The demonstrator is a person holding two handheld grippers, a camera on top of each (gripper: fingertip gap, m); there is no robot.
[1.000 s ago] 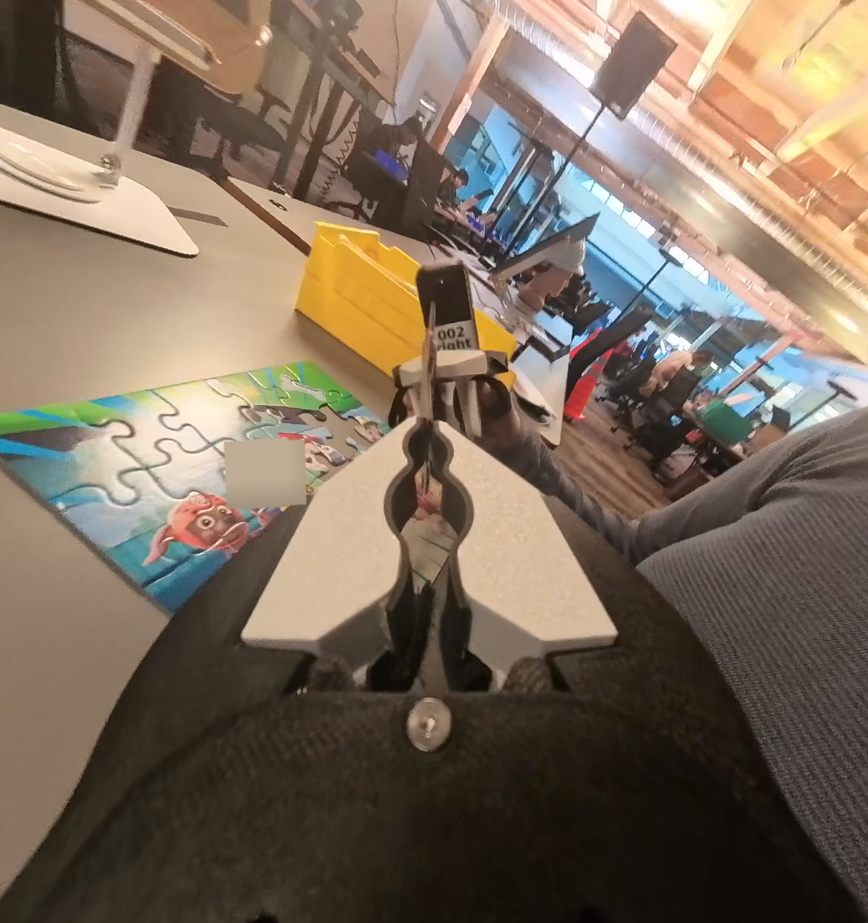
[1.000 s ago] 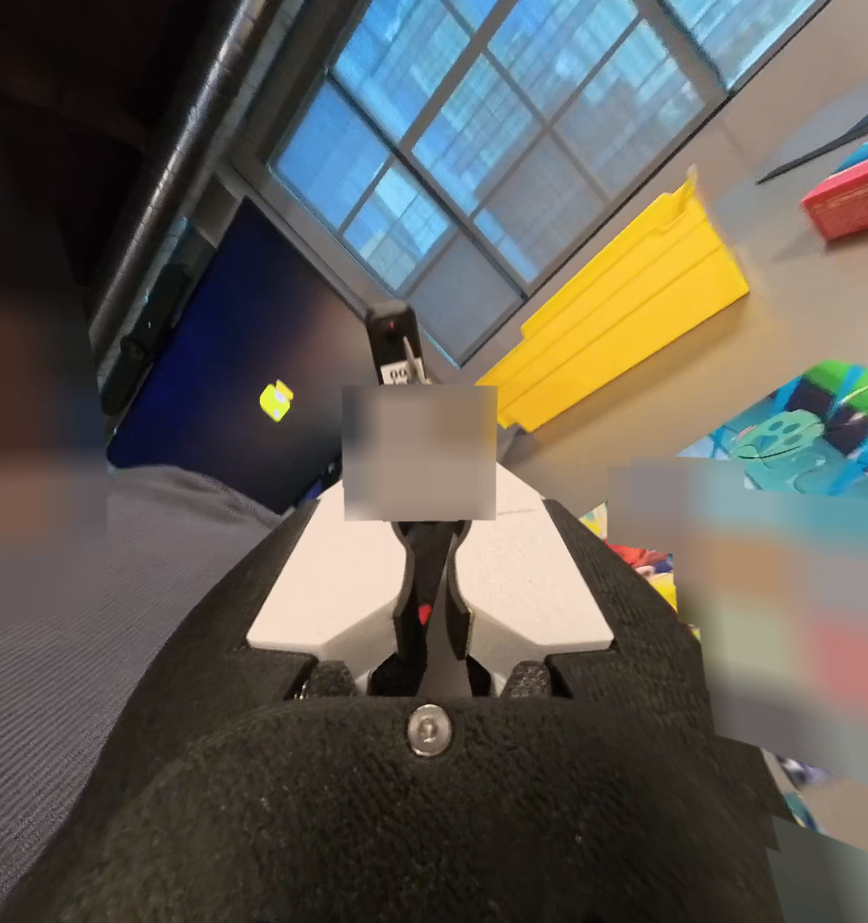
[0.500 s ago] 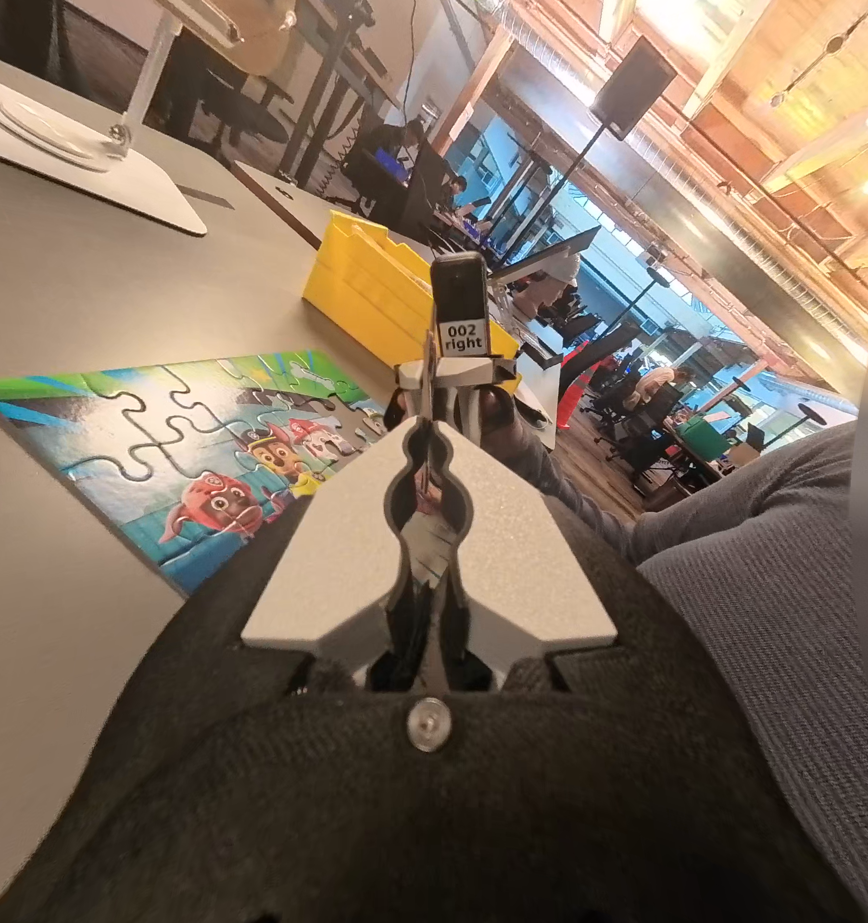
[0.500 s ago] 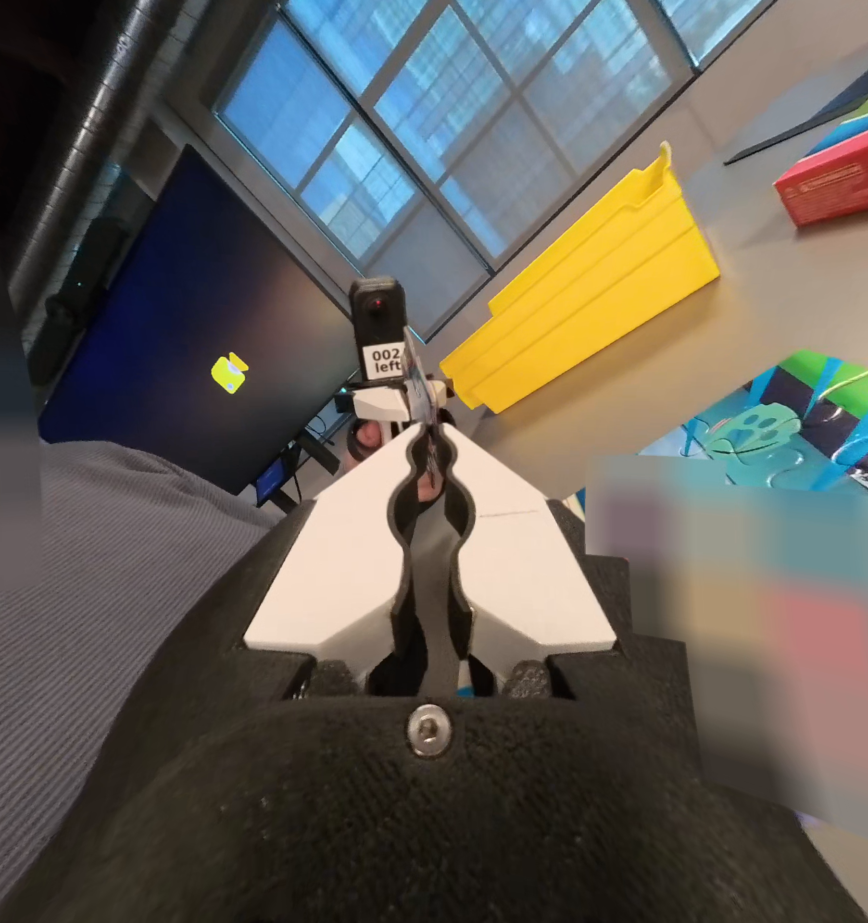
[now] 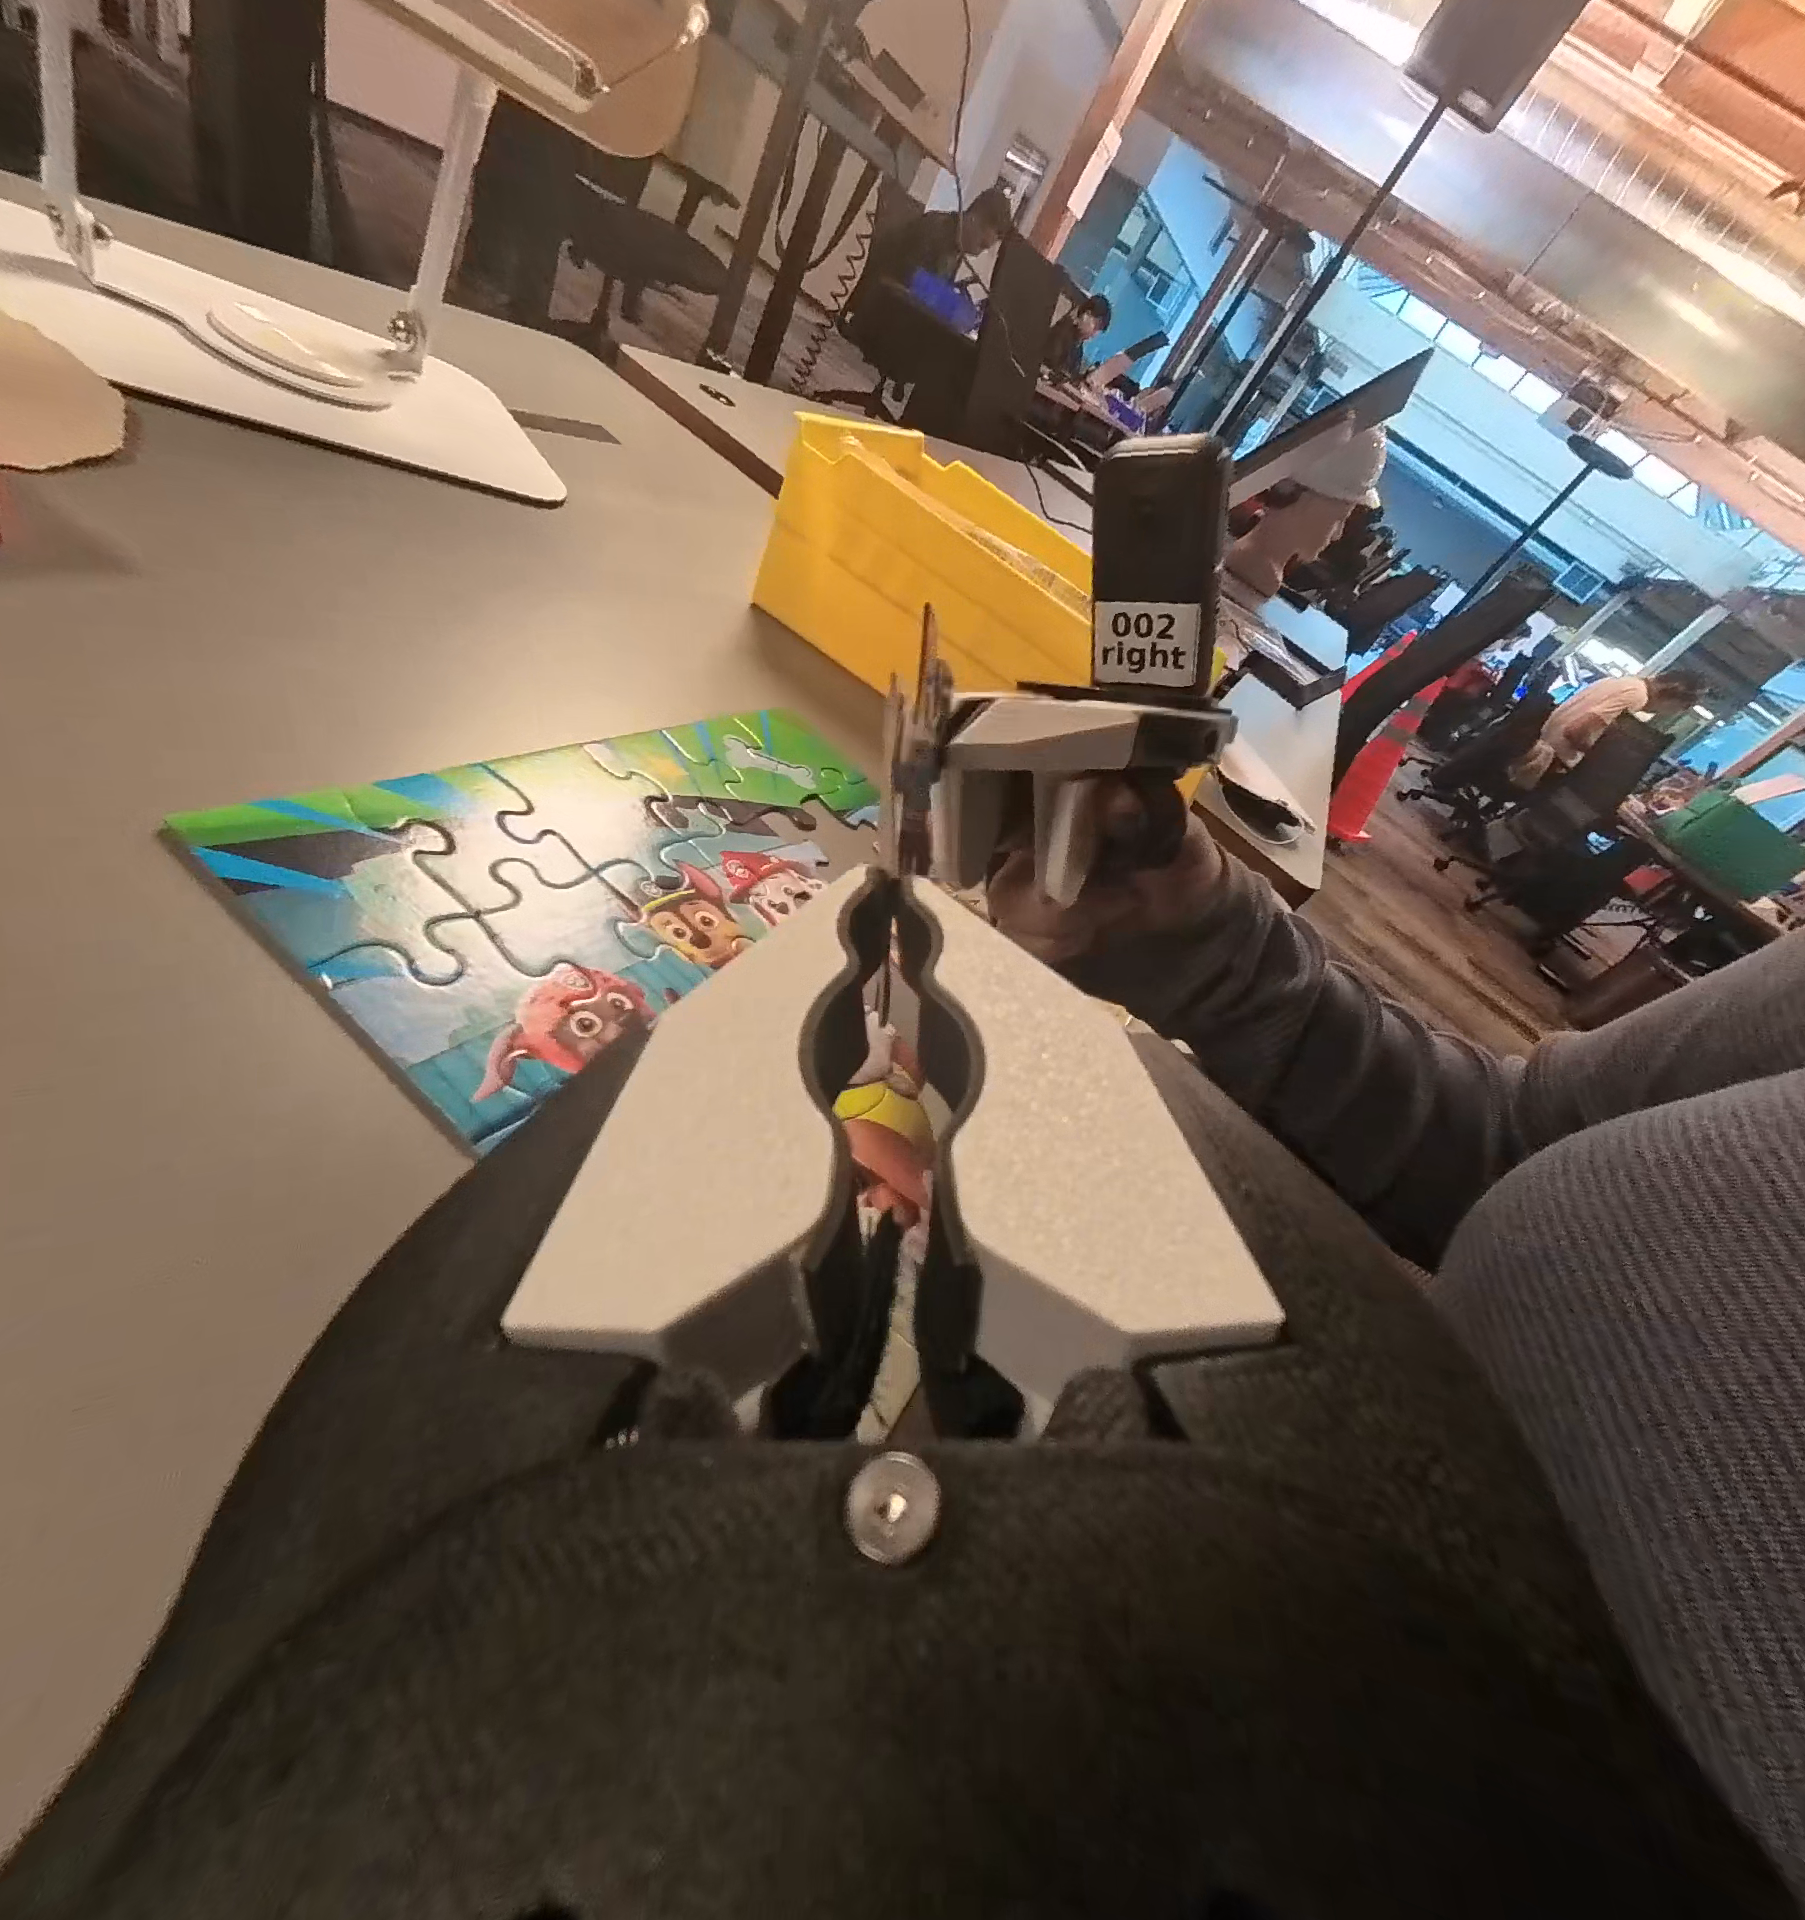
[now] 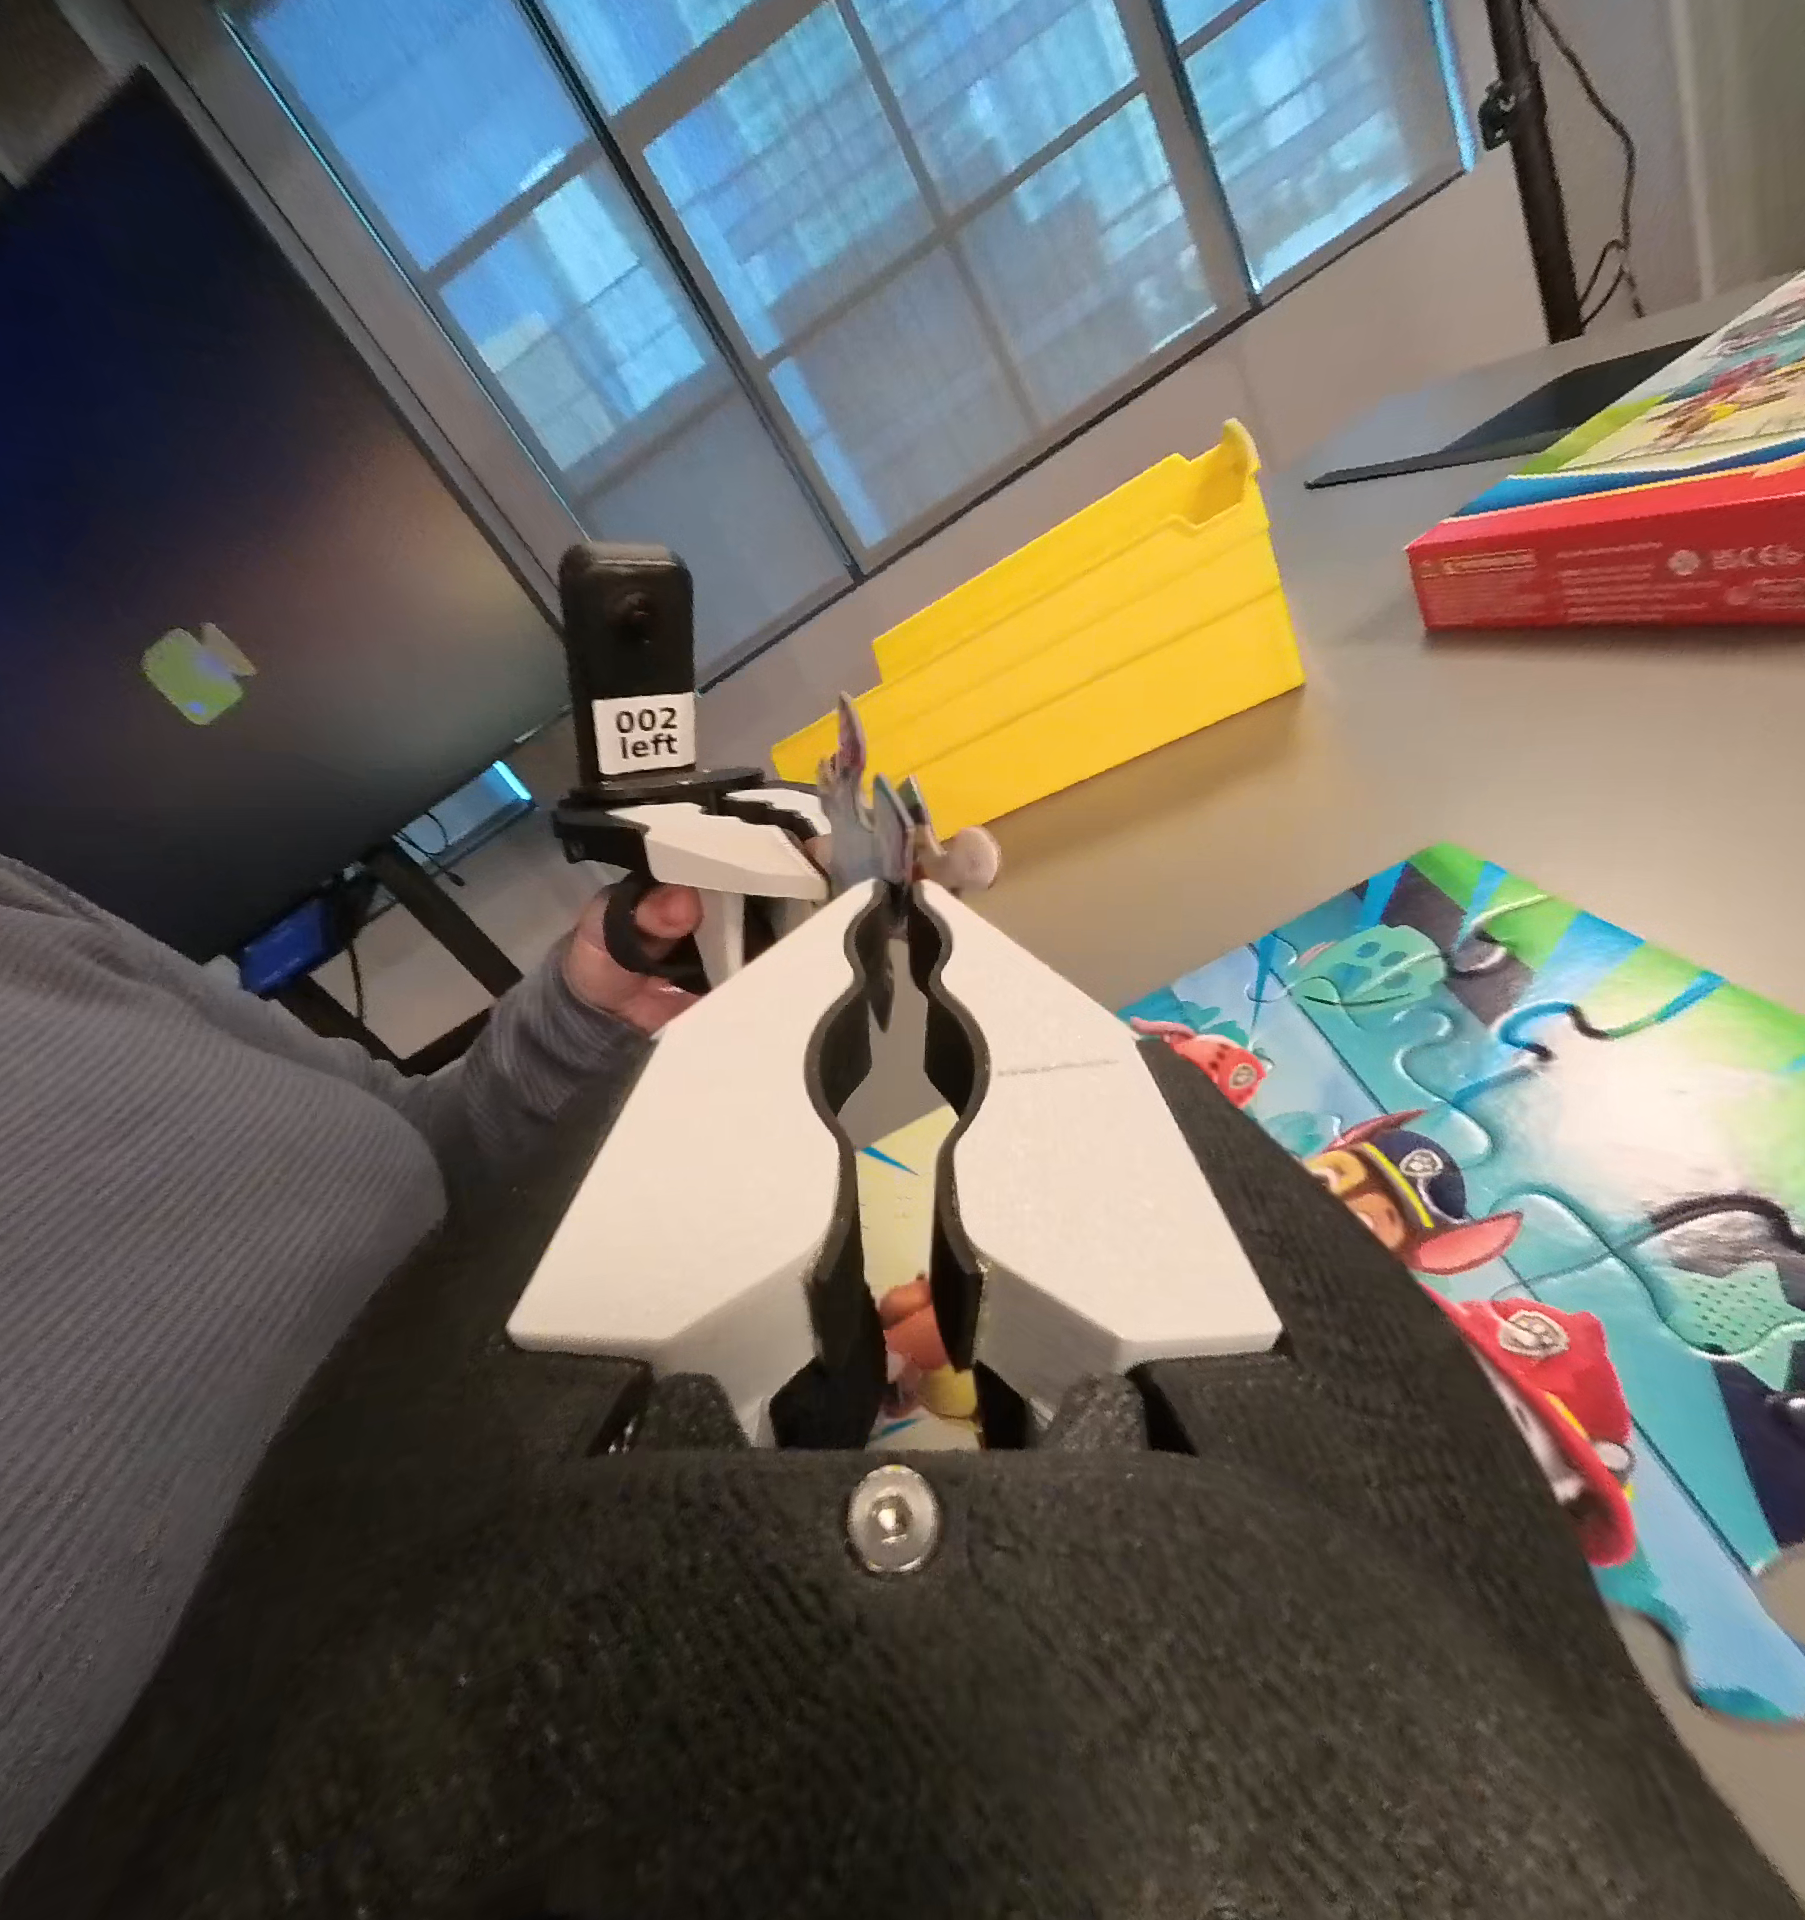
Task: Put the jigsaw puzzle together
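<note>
L + R hand-held gripper (image 5: 893, 883) (image 6: 890, 888) each pinching puzzle piece (image 5: 913, 769), over jigsaw (image 5: 524, 894)

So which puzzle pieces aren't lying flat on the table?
The puzzle pieces pinched edge-up between the left gripper and right gripper, in the air; the assembled puzzle lies flat.

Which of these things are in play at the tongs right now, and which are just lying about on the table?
In play: left tongs, shut on a puzzle piece; right tongs, shut on a second puzzle piece; both pieces held close together above the part-built jigsaw.
Lying about: yellow bin; red box; white lamp base.
</note>
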